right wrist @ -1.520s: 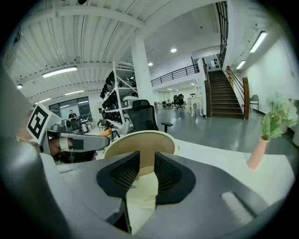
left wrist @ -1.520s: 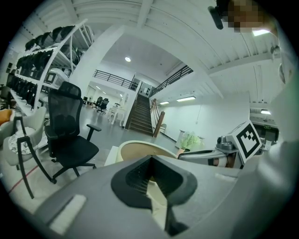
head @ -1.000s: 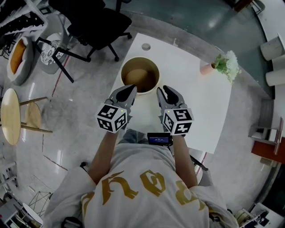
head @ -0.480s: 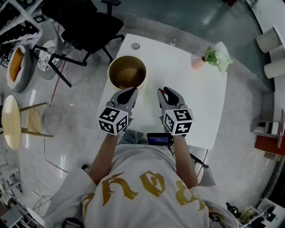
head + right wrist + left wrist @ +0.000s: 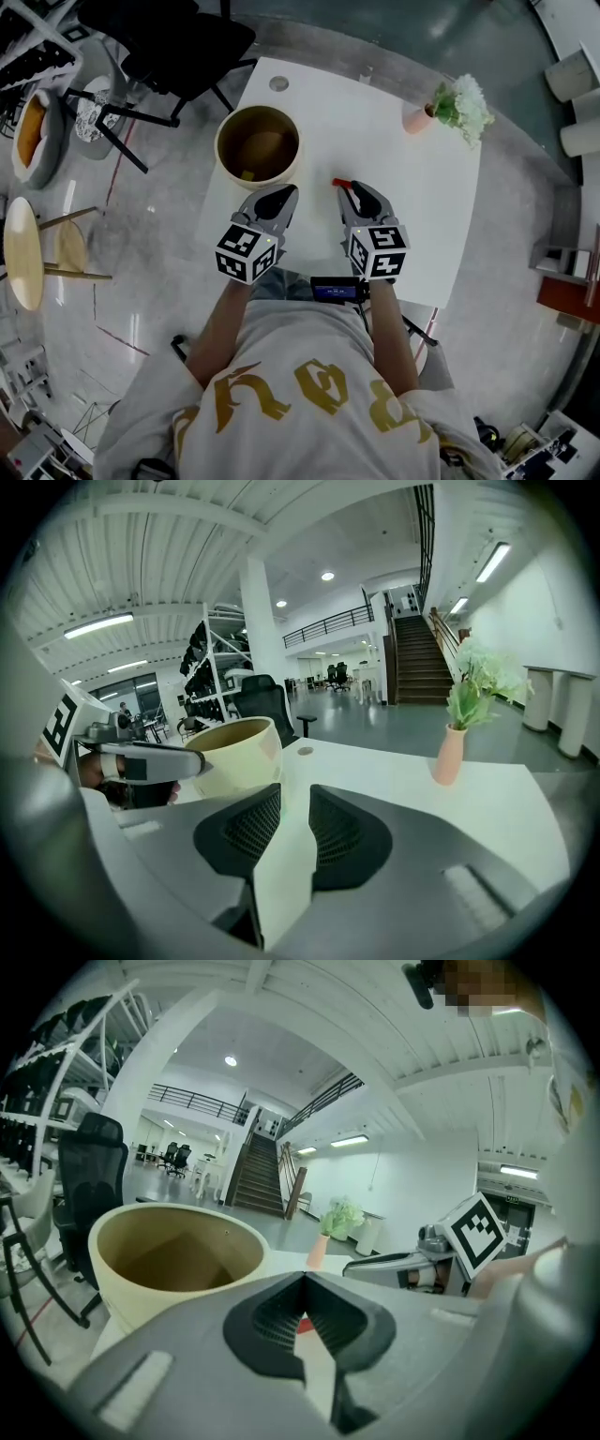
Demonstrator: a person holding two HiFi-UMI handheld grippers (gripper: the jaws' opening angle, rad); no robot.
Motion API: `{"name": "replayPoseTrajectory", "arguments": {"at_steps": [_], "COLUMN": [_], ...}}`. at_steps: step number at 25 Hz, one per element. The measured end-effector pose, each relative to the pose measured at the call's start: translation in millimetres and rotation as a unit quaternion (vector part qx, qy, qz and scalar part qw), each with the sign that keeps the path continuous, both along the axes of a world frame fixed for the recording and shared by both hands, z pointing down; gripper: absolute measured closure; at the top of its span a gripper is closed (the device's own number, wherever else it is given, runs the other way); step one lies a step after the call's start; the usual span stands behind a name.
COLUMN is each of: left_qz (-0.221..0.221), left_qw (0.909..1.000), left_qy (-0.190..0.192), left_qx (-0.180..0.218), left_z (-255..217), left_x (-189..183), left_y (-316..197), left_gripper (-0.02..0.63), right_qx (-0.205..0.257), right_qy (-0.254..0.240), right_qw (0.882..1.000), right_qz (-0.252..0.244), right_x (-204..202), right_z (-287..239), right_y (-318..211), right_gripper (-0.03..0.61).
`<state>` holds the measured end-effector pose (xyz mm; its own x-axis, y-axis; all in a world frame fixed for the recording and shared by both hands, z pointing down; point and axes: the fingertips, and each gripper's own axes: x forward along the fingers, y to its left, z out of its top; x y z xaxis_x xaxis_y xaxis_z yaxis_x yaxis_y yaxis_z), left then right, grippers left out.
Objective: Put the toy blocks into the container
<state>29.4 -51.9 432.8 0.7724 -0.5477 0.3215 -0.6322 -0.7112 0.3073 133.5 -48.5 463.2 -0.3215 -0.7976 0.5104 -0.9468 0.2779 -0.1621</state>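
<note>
Grey left gripper [image 5: 288, 191] tilts down, jaws closed; right gripper [image 5: 349, 187] alongside tilts likewise (jaws parted, nothing between).

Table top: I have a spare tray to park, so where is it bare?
Bare: the table's wide right half, between the vase and the right hand-held gripper. Crowded: by the container, with the left hand-held gripper and red block.

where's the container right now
In the head view, the round beige container stands near the far left edge of the white table, just ahead of the left gripper. The flower vase is across the table to its right.
</note>
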Motion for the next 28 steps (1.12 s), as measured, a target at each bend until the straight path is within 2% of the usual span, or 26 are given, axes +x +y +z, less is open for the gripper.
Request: {"name": "replayPoseTrajectory", "arguments": {"at_steps": [16, 21, 28], "left_qz": [0.042, 0.062, 0.081], "left_qw": [0.9968, 0.9942, 0.9907], "left_qy": [-0.033, -0.042, -0.053], "left_qx": [-0.059, -0.077, -0.095], "left_z": [66, 85, 101], "left_x": [26, 36, 42], "left_y": [1, 3, 4], "left_gripper": [0.614, 0.614, 0.614], "right_qx": [-0.062, -0.069, -0.099], "right_qy": [0.072, 0.124, 0.158], "right_qw": [0.995, 0.988, 0.979], "right_qz": [-0.027, -0.051, -0.087], "right_x": [25, 31, 32], "right_z": [66, 84, 107], "right_y": [-9, -12, -14], "right_gripper": [0.445, 0.45, 0.439]}}
